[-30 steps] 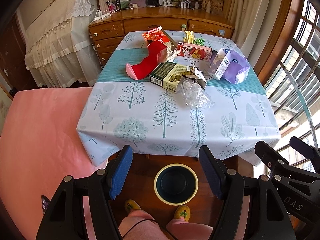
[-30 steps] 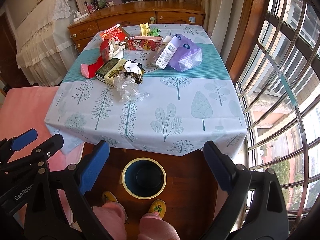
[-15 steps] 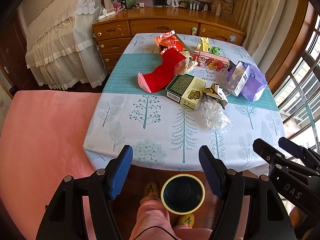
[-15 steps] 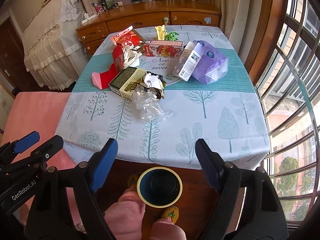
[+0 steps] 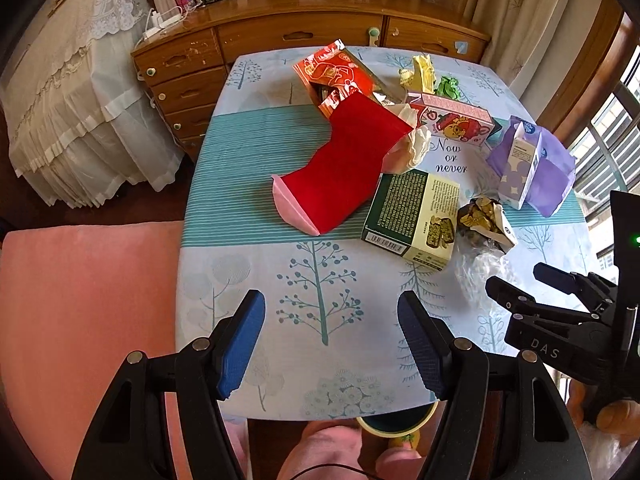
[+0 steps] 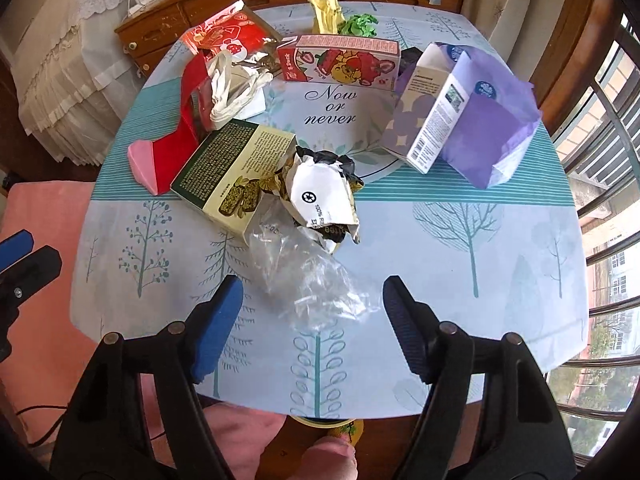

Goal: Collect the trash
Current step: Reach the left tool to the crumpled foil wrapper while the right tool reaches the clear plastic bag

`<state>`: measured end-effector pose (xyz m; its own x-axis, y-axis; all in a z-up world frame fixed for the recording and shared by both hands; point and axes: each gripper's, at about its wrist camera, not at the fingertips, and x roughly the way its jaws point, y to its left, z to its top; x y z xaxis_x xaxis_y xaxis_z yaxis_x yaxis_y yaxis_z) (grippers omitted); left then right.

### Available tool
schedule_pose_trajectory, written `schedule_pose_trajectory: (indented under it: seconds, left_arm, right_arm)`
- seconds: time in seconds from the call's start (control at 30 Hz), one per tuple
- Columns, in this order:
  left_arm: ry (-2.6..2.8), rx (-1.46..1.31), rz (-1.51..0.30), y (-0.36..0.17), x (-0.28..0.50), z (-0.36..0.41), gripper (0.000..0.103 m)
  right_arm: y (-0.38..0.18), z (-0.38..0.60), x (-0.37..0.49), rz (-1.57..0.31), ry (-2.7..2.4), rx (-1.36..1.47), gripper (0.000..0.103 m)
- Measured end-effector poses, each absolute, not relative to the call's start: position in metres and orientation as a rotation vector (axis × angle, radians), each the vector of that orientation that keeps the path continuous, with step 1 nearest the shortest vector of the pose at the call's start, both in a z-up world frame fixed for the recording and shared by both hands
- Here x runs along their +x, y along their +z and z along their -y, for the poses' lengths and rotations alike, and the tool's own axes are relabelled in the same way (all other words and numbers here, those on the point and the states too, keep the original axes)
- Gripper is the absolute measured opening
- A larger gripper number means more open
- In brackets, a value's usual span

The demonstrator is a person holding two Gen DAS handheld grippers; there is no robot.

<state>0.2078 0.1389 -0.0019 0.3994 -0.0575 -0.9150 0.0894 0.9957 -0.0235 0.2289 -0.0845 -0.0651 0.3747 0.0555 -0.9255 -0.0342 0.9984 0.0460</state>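
My left jaws (image 5: 331, 342) stand partly open over the near edge of the bench (image 5: 248, 208), holding nothing. Ahead of them, toward the middle, lies one red stocking (image 5: 340, 172) with one red snack bag (image 5: 336, 72) beyond it near the far edge. Next comes one green box (image 6: 236, 164), then one crumpled black-and-white wrapper (image 6: 324, 196) touching it. One clear plastic film (image 6: 308, 280) lies just past my right jaws (image 6: 313, 322), which are also partly open and empty, with the film's near end between their tips but untouched. Farther back sit one pink strawberry carton (image 6: 340, 60), one yellow wrapper (image 6: 326, 14) and one green wrapper (image 6: 360, 24). Toward the right edge are one purple box (image 6: 428, 120) and one purple bag (image 6: 492, 128).
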Motion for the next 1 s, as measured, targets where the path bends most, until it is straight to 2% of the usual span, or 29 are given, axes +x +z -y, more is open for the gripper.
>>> schedule_pose_trajectory:
  seconds: [0.07, 0.2, 0.37, 1.0]
  left_arm:
    - [-0.120, 0.056, -1.170, -0.009, 0.221, -0.137, 0.070]
    - [-0.202, 0.112, -1.180, -0.018, 0.243, -0.120, 0.070]
    - [-0.341, 0.158, -1.189, -0.019, 0.265, -0.084, 0.070]
    - [-0.630, 0.355, -1.256, -0.053, 0.300, 0.041, 0.070]
  right_arm:
    - [-0.079, 0.080, 0.240, -1.221, 0.059, -0.001, 0.069]
    - [-0.093, 0.075, 0.247, -1.225, 0.064, 0.006, 0.055]
    - [-0.094, 0.079, 0.239, -1.214, 0.067, 0.069, 0.049]
    - [-0.060, 0.148, 0.156, -1.123, -0.191, 0.389, 0.047]
